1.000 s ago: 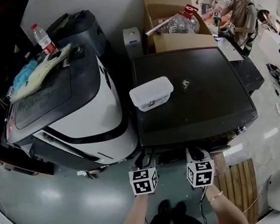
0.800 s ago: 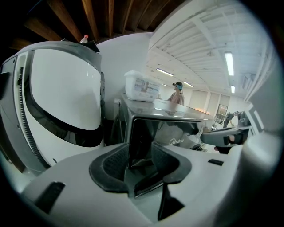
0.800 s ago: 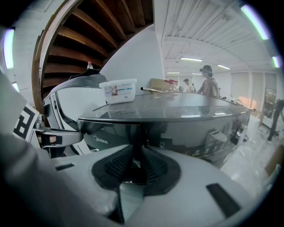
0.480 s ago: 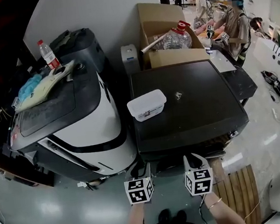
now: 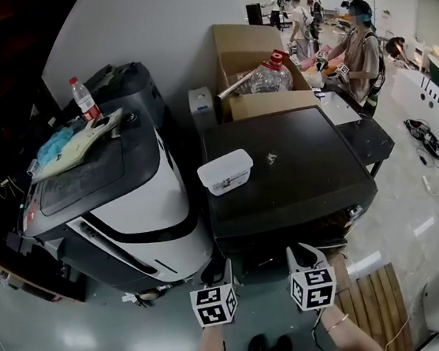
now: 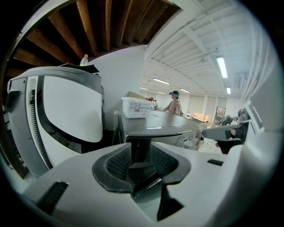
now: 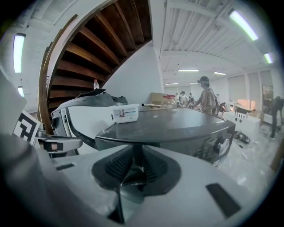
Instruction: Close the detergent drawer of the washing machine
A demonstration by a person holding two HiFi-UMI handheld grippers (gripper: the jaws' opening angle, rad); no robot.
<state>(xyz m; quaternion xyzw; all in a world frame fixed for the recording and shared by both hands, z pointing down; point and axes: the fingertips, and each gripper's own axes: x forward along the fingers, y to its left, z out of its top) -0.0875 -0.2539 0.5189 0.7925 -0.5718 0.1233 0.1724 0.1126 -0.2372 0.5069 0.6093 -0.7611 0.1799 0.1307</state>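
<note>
The dark washing machine stands in the middle, its front panel in shadow below the lid. I cannot make out the detergent drawer. A knob shows on the panel's right end in the right gripper view. My left gripper hangs before the machine's front left corner. Its jaws are closing, a gap still shows between the pads, and nothing is in it. My right gripper hovers before the front panel, pads slightly apart and empty. Neither gripper touches the machine.
A white plastic tub sits on the lid. A white and black machine stands left, carrying a water bottle and cloths. Behind is a cardboard box. People work at back right. Wooden slats lie at right.
Both grippers have risen and now sit a little lower in the head view, further from the machine's front. The head view has drawn back, so both machines look smaller.
</note>
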